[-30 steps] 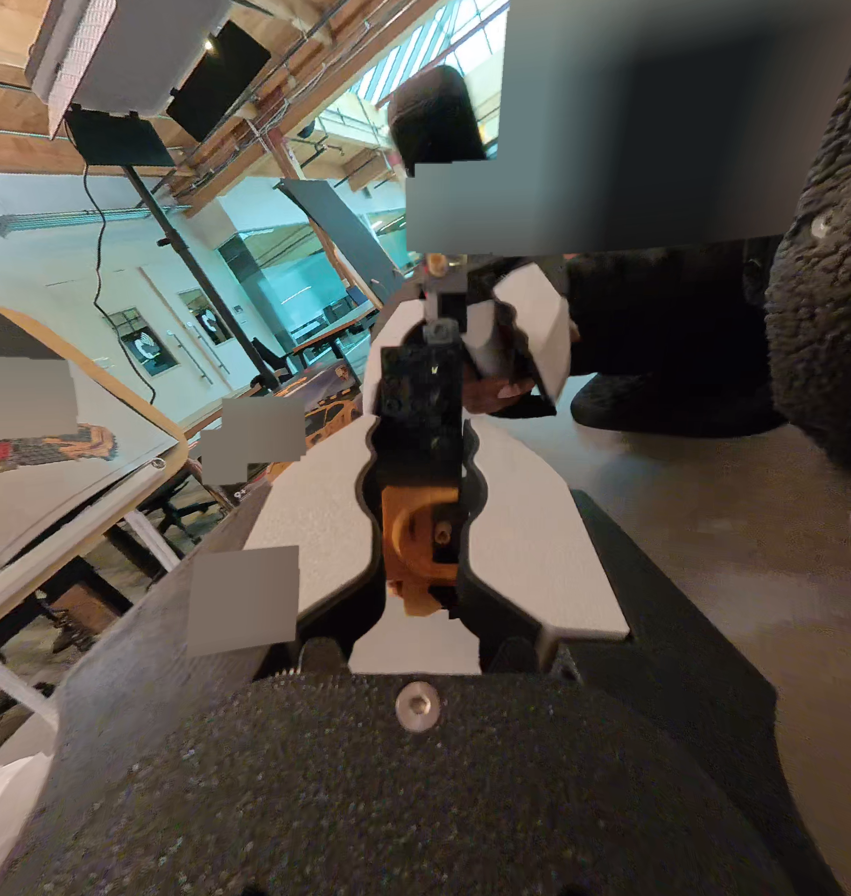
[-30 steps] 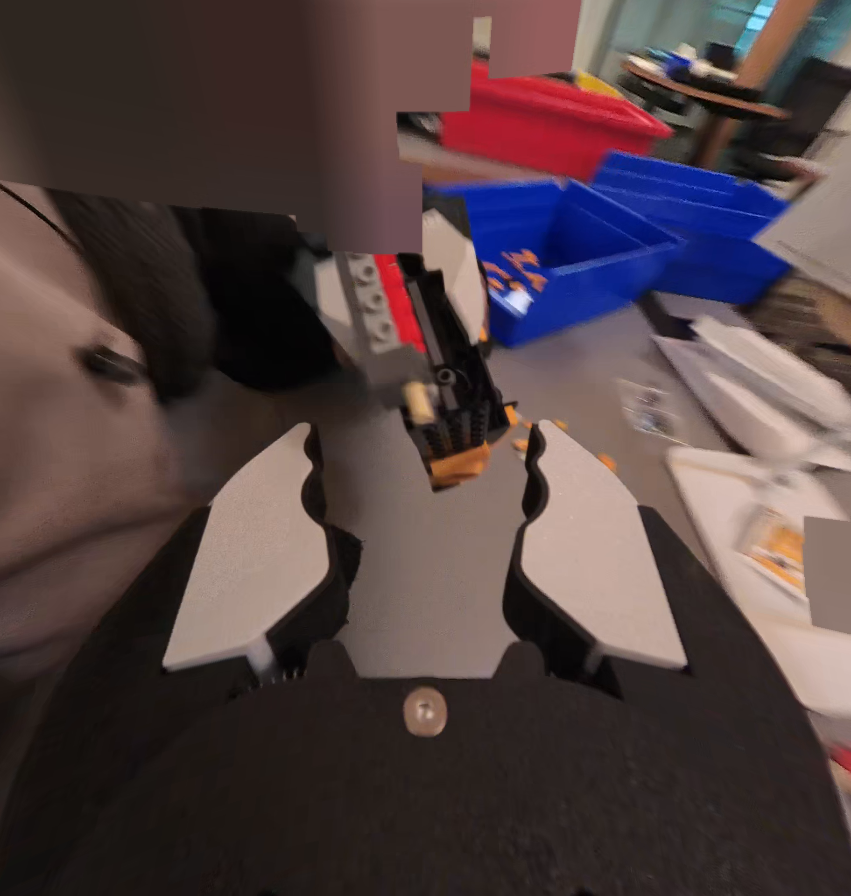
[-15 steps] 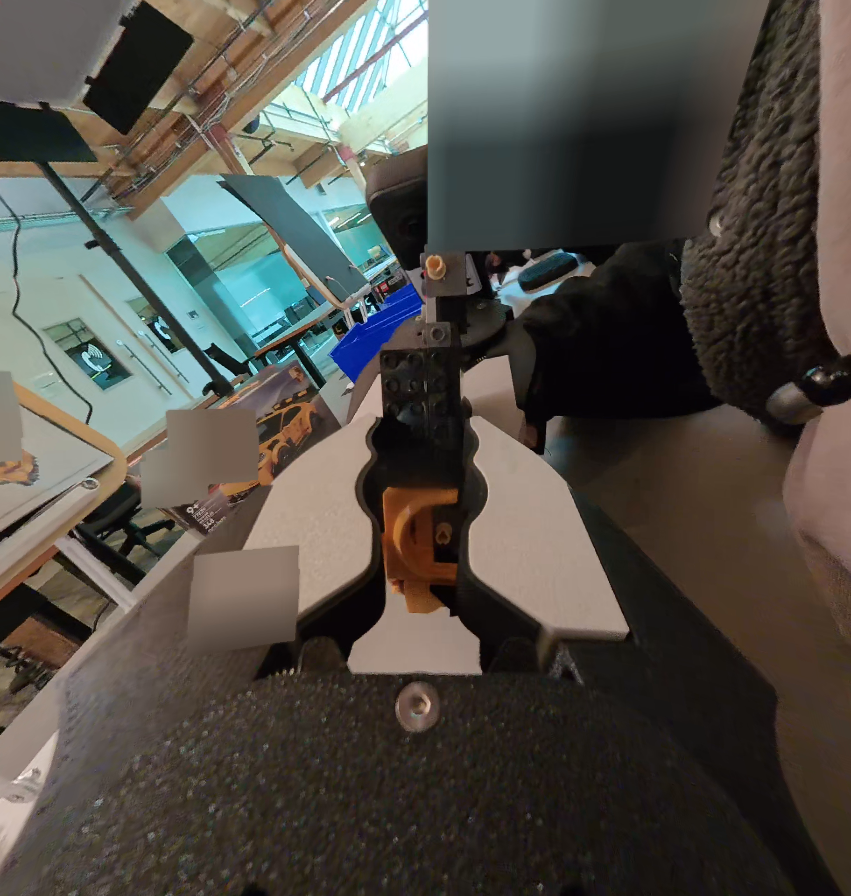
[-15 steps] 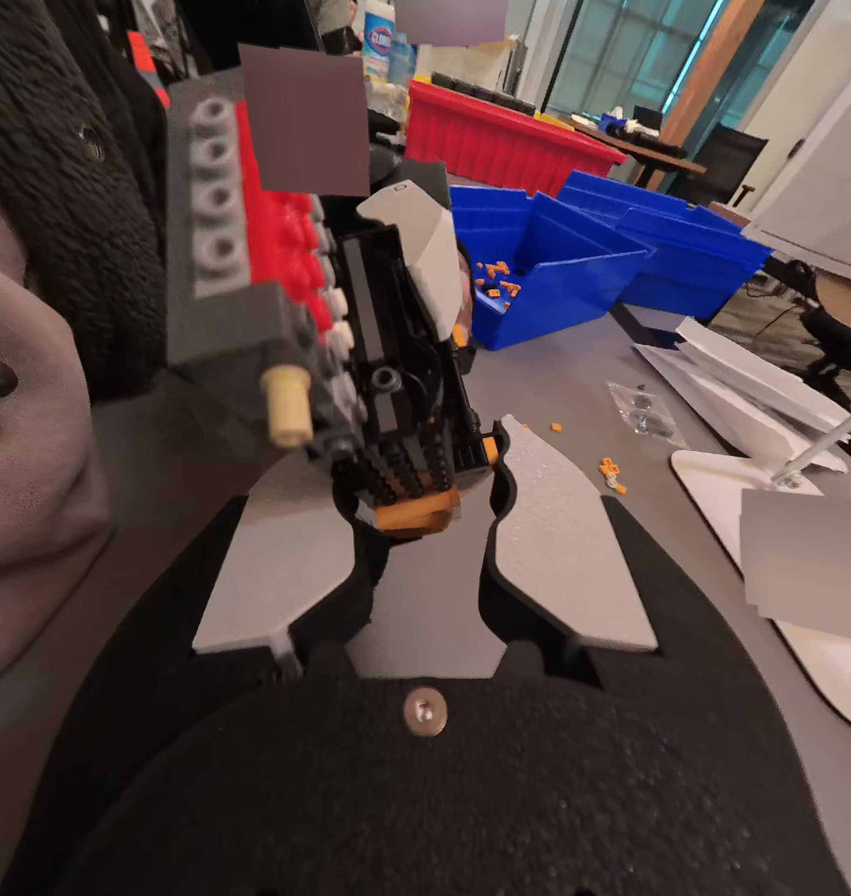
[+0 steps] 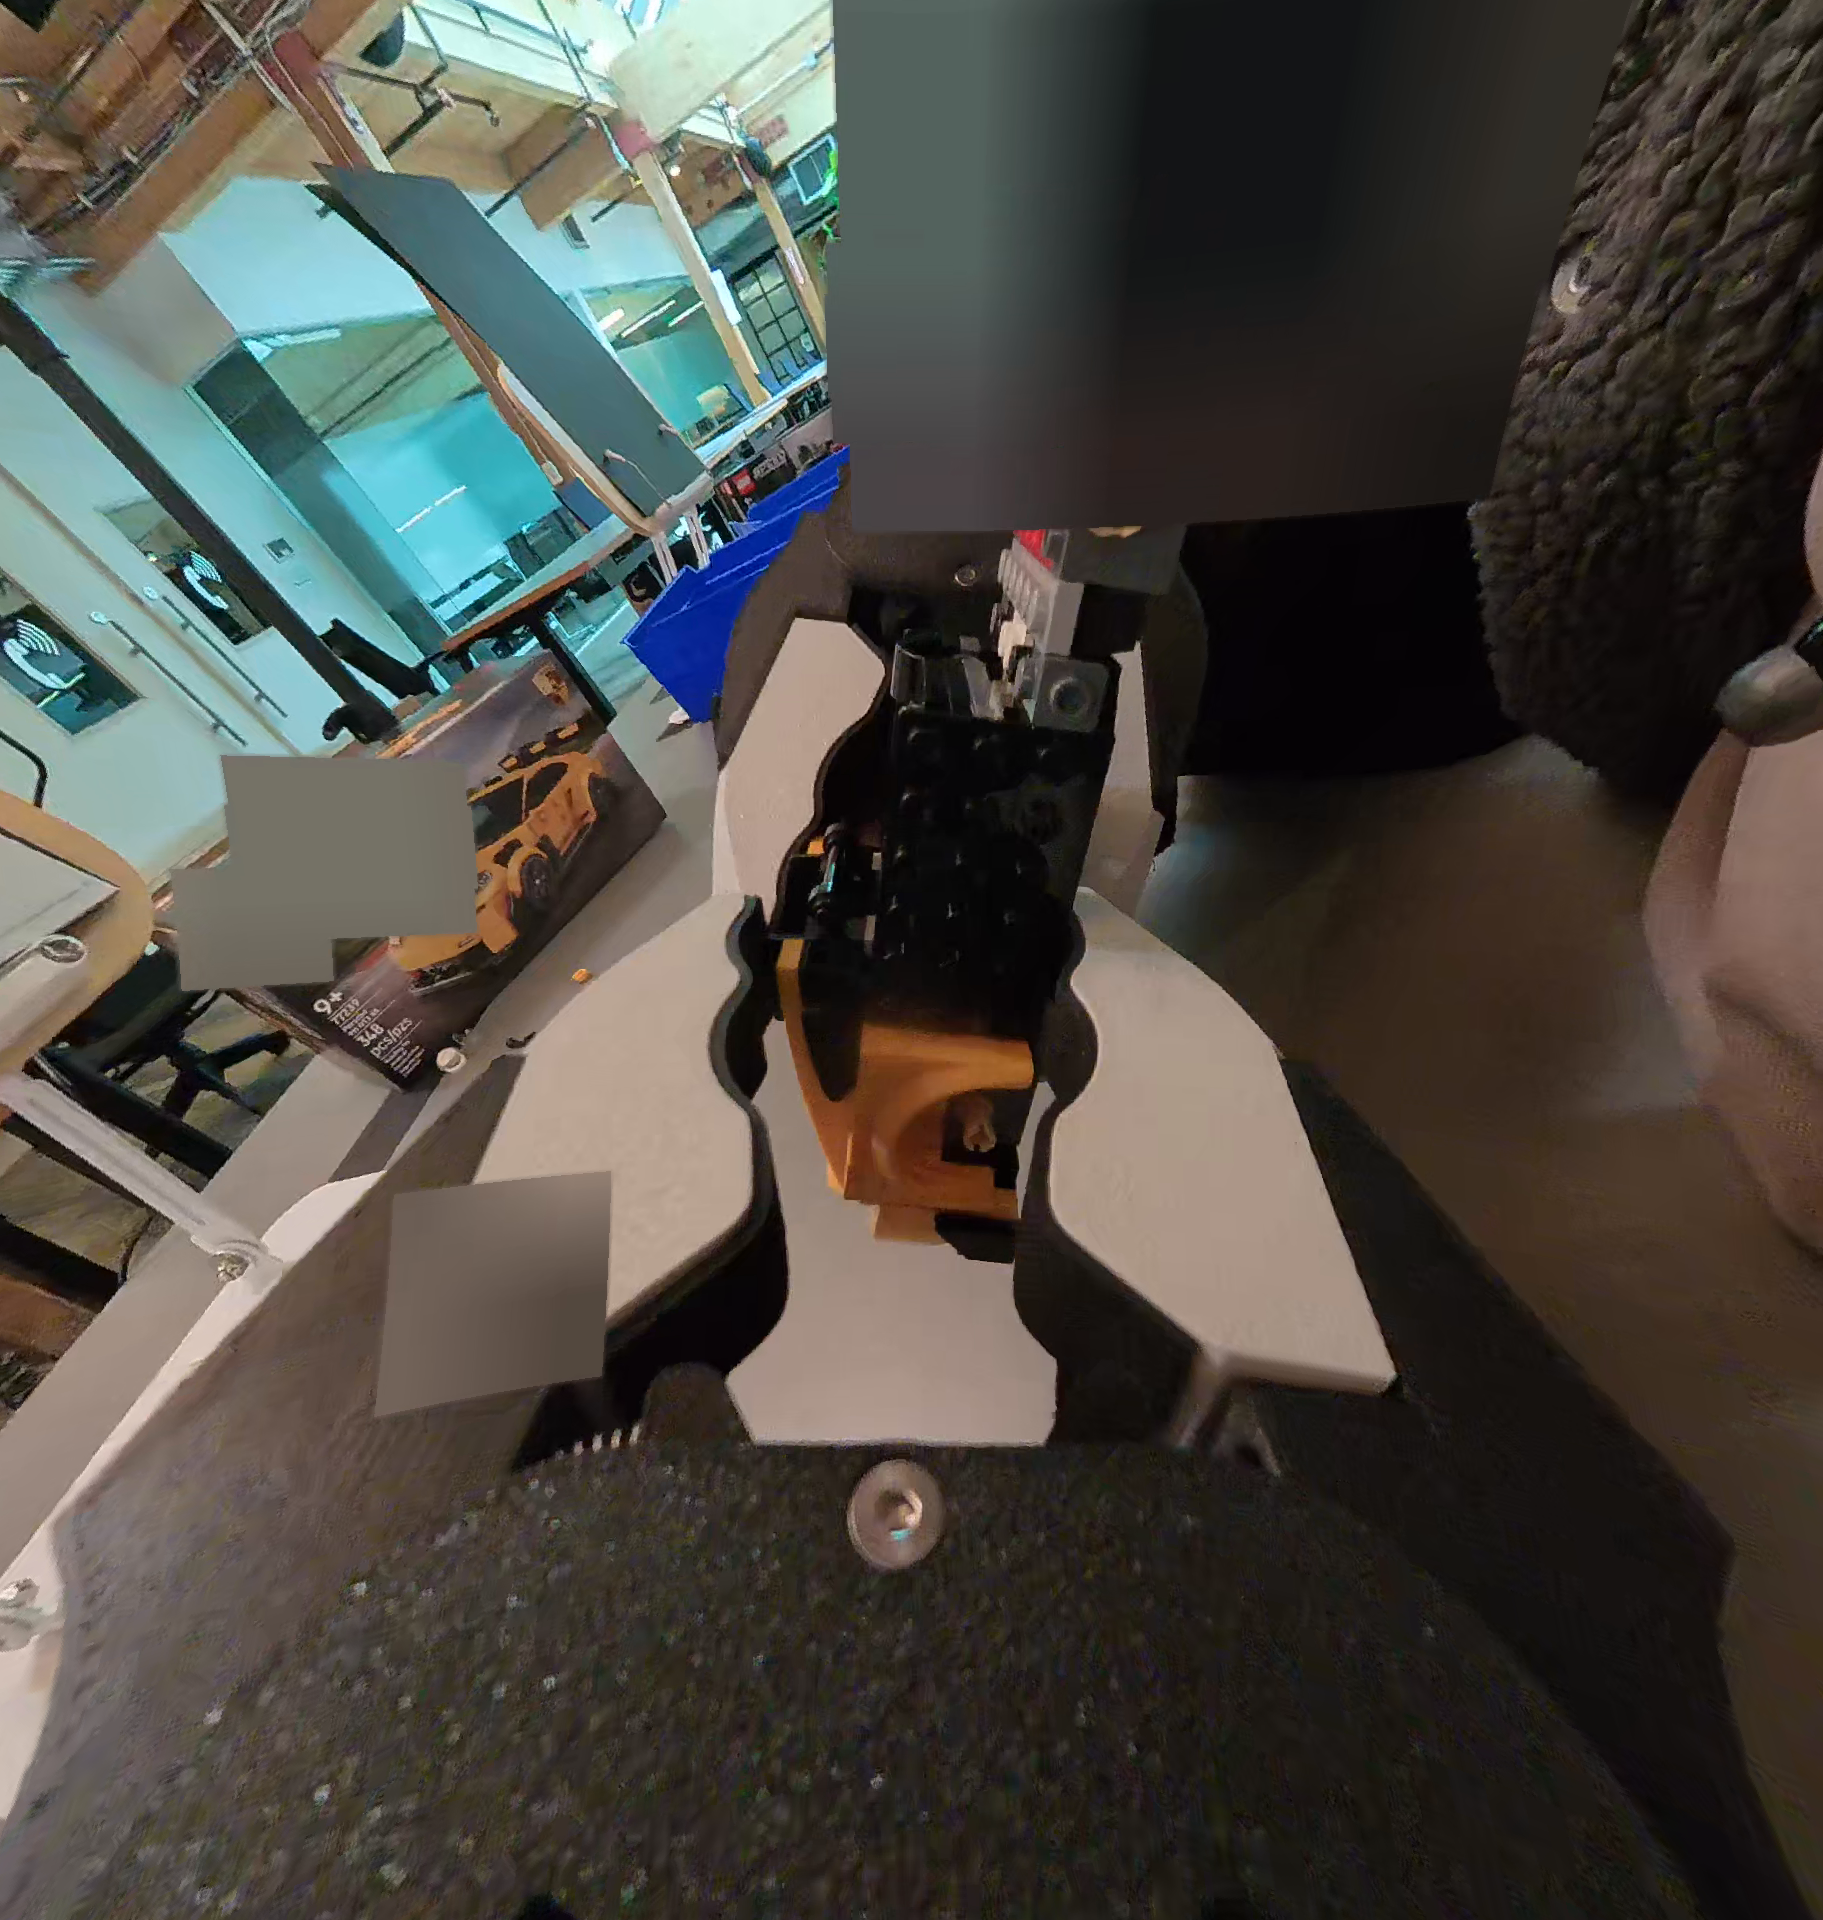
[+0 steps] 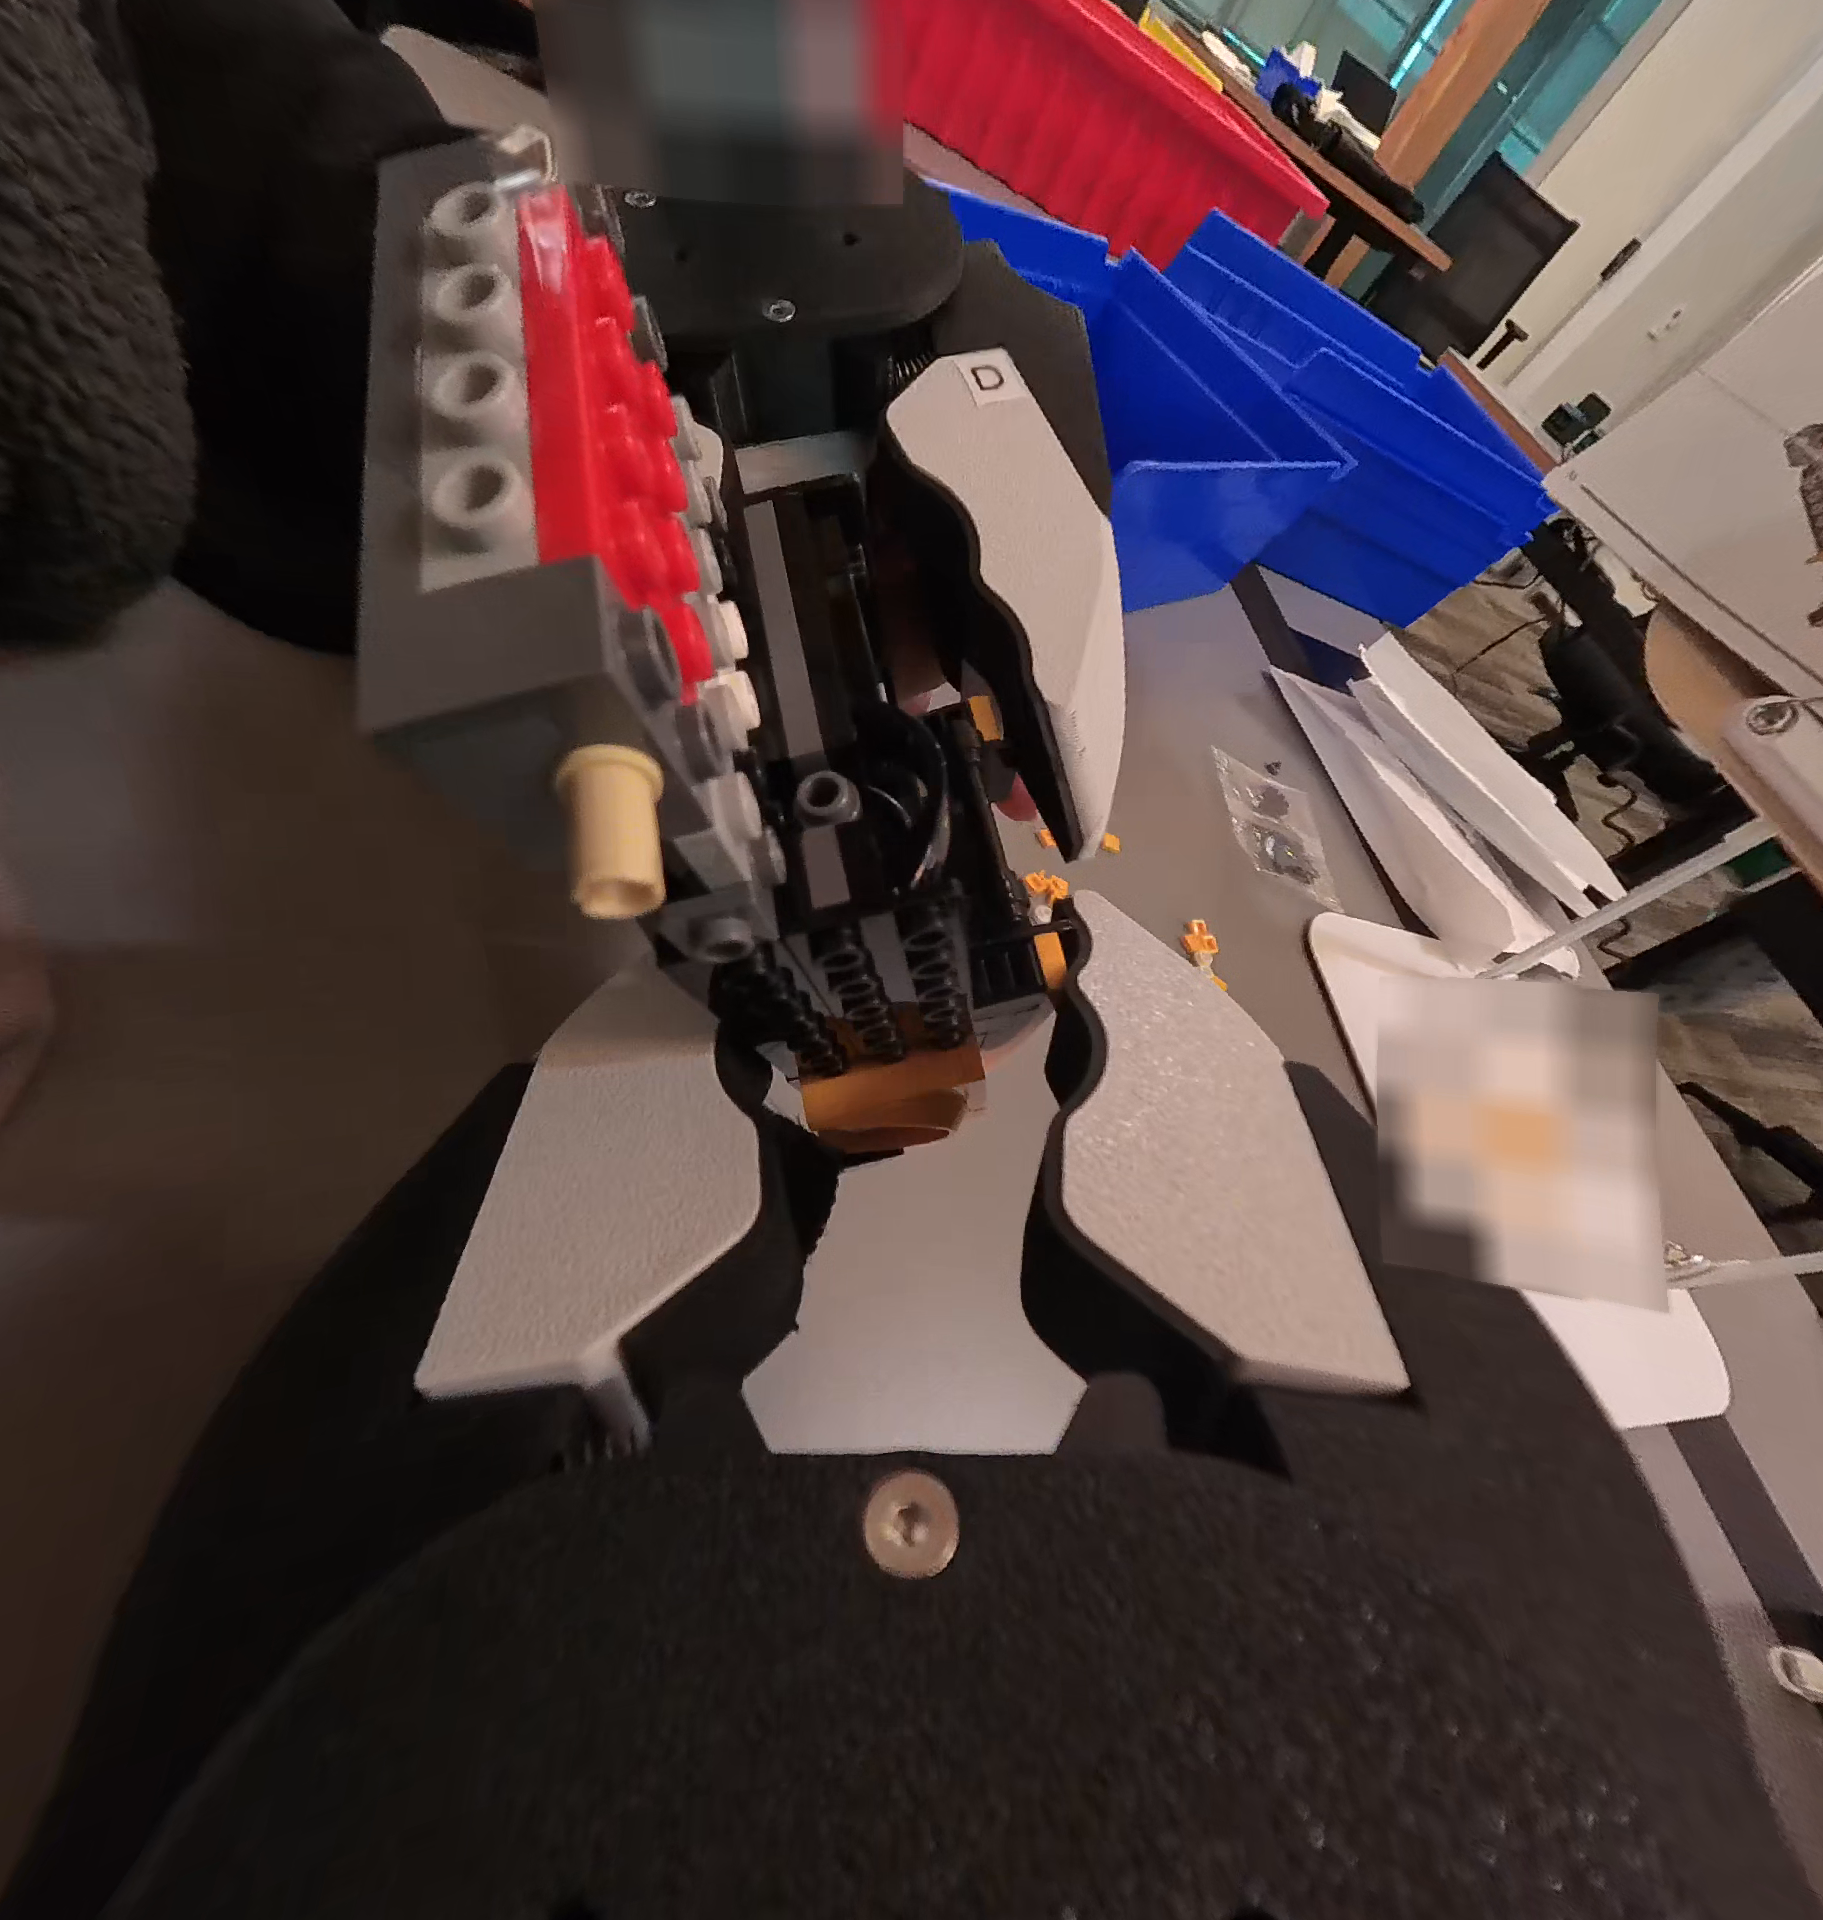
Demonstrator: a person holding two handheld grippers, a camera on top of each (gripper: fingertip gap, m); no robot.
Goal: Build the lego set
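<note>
A part-built lego car [image 5: 938,935], black with orange bodywork, is clamped between the fingers of my left gripper [image 5: 907,935], which is shut on it. Its grey and red block [image 6: 533,436] with a tan pin [image 6: 611,831] sticks out to the left in the right wrist view. My right gripper [image 6: 865,977] faces the left one and is shut on the car's orange end [image 6: 886,1091]. The right gripper's fingers [image 5: 772,748] flank the car's far part in the left wrist view. One finger [image 6: 1021,582] of the left gripper shows beyond the car; the other is hidden.
Blue bins [image 6: 1302,468] and a red bin [image 6: 1073,114] stand behind on the grey table [image 6: 1177,727]. Loose orange pieces [image 6: 1198,940], a small clear bag [image 6: 1271,821] and white papers [image 6: 1458,810] lie to the right. The set's box [image 5: 533,831] stands at left. A person's dark fleece sleeve [image 5: 1665,364] is close. My two grippers' fingertips are within a few centimetres of each other.
The right gripper has moved in toward the car and narrowed its fingers onto its orange end. The left gripper has tilted downward with the car in it.
</note>
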